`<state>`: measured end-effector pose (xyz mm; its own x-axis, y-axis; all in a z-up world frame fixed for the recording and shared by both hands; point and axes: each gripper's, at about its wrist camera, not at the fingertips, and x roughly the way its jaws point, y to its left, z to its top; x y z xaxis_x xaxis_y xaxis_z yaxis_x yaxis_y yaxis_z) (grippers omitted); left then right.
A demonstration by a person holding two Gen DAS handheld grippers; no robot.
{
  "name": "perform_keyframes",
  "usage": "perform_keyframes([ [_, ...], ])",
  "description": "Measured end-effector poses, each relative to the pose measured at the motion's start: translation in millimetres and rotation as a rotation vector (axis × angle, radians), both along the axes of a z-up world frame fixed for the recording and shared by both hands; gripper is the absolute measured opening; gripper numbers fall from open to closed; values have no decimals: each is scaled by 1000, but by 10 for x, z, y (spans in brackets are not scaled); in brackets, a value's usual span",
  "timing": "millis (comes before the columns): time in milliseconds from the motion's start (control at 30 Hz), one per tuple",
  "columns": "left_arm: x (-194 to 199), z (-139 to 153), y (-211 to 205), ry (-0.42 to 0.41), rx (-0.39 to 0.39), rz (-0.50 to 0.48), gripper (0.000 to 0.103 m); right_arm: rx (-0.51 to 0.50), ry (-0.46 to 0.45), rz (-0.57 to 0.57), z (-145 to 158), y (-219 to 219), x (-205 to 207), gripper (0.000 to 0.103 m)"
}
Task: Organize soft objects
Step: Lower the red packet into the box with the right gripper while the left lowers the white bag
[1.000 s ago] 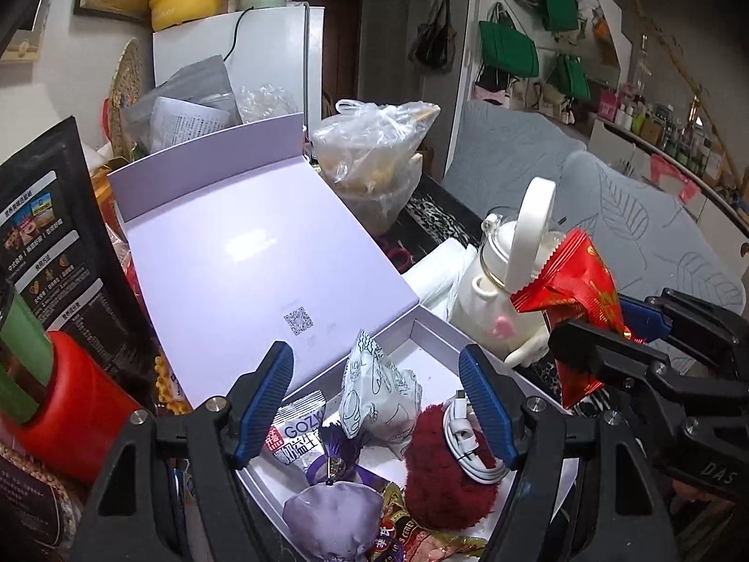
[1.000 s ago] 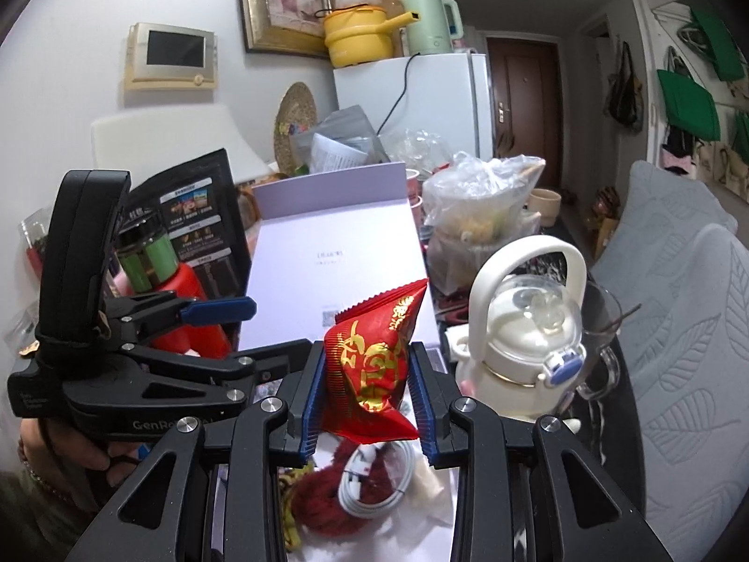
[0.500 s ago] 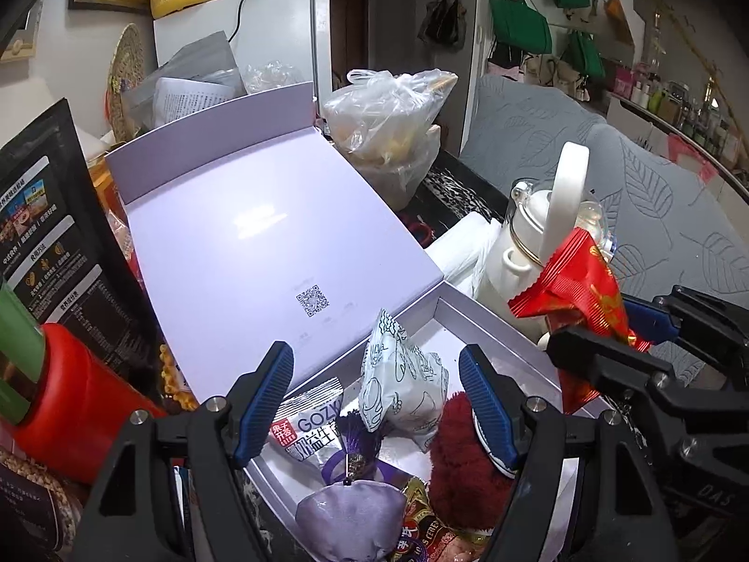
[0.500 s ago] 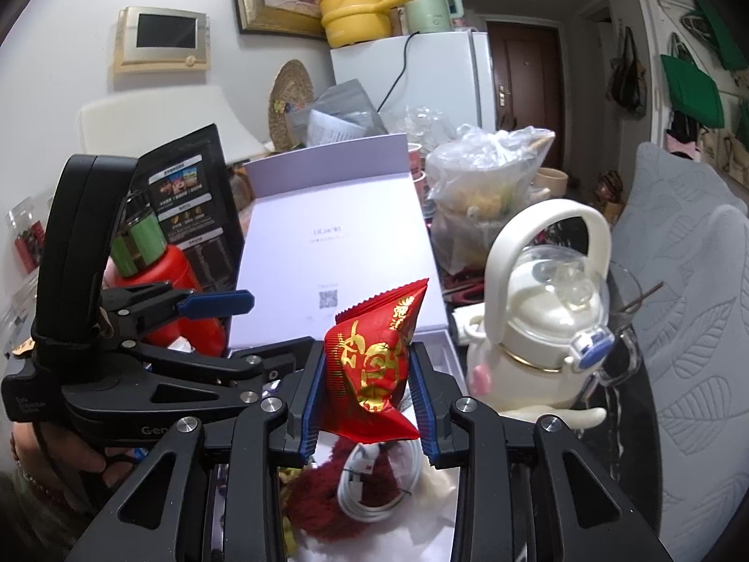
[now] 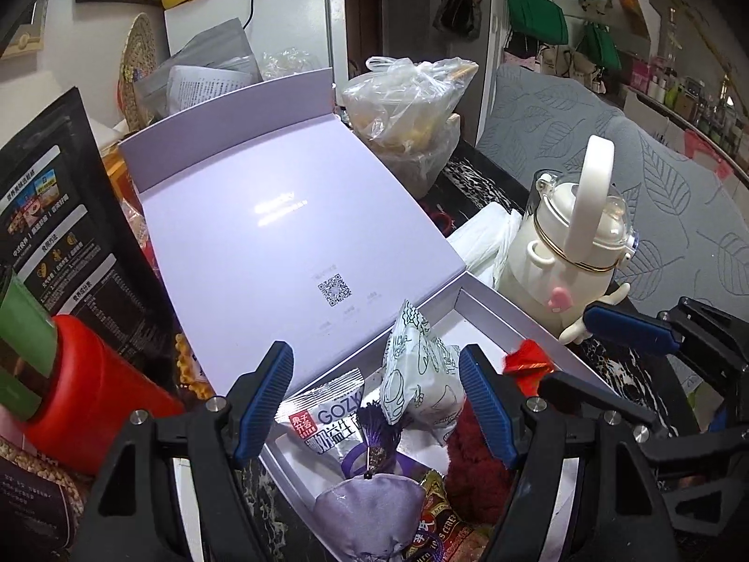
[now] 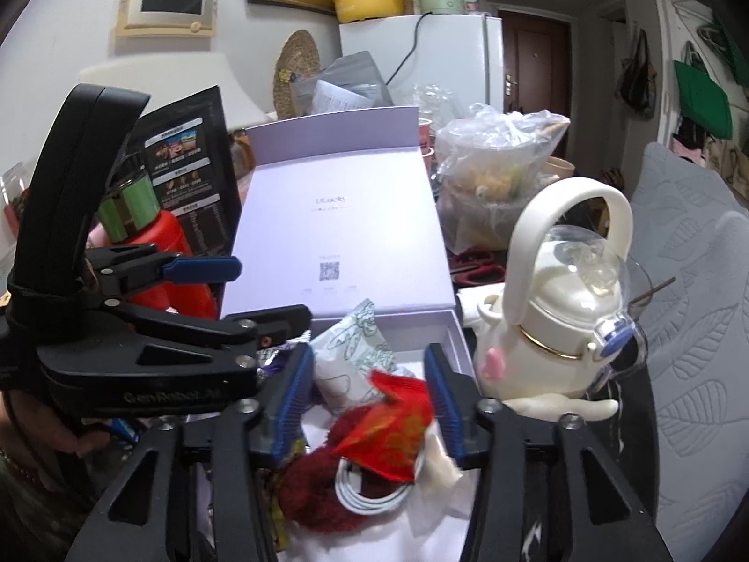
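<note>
While your red snack packet (image 6: 391, 431) lies blurred in the lavender box (image 5: 510, 323) on the red fuzzy ball (image 6: 318, 482) and white cable (image 6: 370, 494) | white patterned pouch (image 6: 356, 356) just beyond | right gripper (image 6: 370, 403) spread wide, holding nothing | left gripper (image 5: 374, 398) wide open, empty, above the box's near-left | white kettle bottle (image 6: 557, 328) right of box.

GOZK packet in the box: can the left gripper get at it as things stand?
Probably yes. The left gripper is open right above the GOZK packet, whose upper half lies bare; only the purple tassel overlaps its lower edge.
</note>
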<state>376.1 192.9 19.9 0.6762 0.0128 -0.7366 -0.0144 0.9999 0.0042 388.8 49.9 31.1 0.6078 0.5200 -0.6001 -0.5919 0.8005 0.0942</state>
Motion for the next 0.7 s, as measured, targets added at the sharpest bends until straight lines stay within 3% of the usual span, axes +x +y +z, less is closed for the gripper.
perform_keyframes([
  [200,29,-35,16,41,-8,10,73,4,-10,-11,49,-30,-12,54],
  [700,-60,100,-9,-6,-23,-20,73,-4,-31,-44,157,-117,-83,59],
])
